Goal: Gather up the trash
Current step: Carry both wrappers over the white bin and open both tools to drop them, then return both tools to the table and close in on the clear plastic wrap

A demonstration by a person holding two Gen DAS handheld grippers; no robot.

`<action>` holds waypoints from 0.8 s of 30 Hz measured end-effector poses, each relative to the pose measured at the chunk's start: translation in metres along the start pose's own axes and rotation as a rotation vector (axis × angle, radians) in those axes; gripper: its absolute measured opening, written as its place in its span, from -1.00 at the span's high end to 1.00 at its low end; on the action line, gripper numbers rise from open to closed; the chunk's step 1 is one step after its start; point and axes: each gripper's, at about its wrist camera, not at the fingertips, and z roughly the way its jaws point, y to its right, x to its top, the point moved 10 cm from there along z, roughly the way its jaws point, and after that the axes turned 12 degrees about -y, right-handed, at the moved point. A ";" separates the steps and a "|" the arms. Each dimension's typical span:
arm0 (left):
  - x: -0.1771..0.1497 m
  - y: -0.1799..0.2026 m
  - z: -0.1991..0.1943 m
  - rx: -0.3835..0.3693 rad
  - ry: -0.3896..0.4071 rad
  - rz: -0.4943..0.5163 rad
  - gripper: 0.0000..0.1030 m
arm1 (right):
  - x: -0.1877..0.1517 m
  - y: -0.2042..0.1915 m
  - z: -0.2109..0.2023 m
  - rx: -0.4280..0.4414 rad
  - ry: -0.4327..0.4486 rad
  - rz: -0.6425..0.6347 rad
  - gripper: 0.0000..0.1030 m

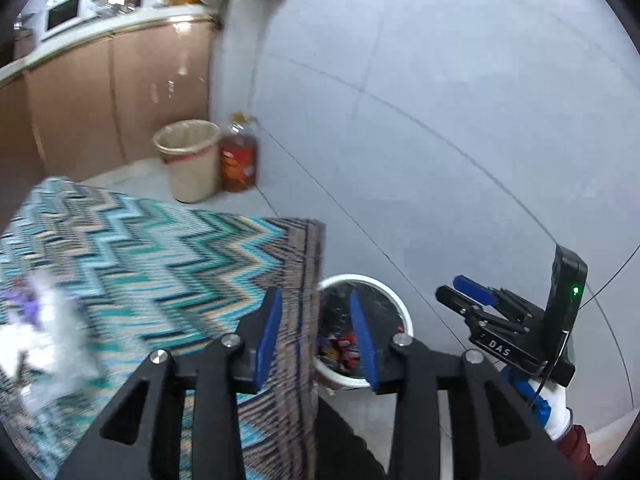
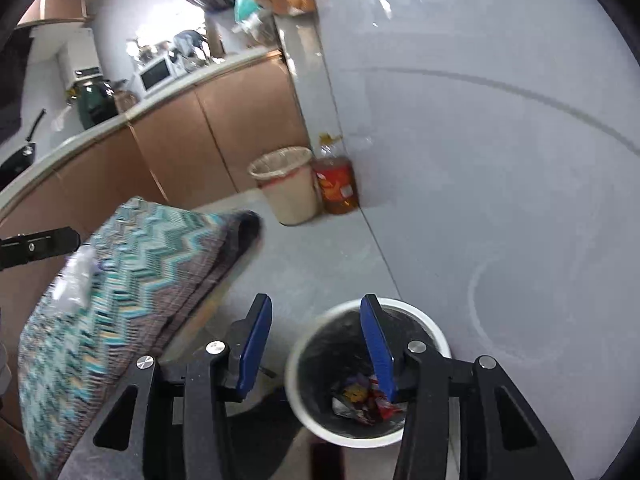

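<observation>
Trash, a heap of crumpled red and yellow wrappers, lies at the bottom of a white bin with a black liner, standing on the floor just beside the corner of a table under a zigzag cloth. From the left wrist view the cloth edge hides part of the bin's rim. A blurred, pale clear-plastic item lies on the cloth; its kind cannot be told. Left gripper is spread and empty, over the table edge. Right gripper is spread and empty, above the bin's rim. Grey wall tiles close the right side; open floor runs toward a beige lined bin and an oil bottle touching it, at the wall.
</observation>
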 end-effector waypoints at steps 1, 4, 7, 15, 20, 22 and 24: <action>-0.002 -0.006 -0.015 0.010 0.017 -0.006 0.34 | 0.001 -0.009 -0.007 0.006 0.012 -0.012 0.14; -0.011 -0.027 -0.060 0.035 0.071 -0.024 0.33 | 0.005 -0.028 -0.022 0.014 0.037 -0.042 0.11; -0.025 -0.044 -0.100 0.064 0.123 -0.047 0.26 | 0.009 -0.050 -0.038 0.024 0.066 -0.074 0.07; -0.063 -0.109 -0.175 0.117 0.232 -0.170 0.21 | 0.019 -0.112 -0.058 0.064 0.099 -0.182 0.03; -0.084 -0.137 -0.210 0.147 0.271 -0.220 0.21 | 0.015 -0.142 -0.059 0.086 0.094 -0.231 0.03; -0.092 -0.148 -0.223 0.155 0.280 -0.236 0.21 | 0.014 -0.155 -0.060 0.096 0.092 -0.253 0.02; -0.099 -0.157 -0.234 0.164 0.289 -0.254 0.21 | 0.013 -0.165 -0.060 0.105 0.092 -0.271 0.00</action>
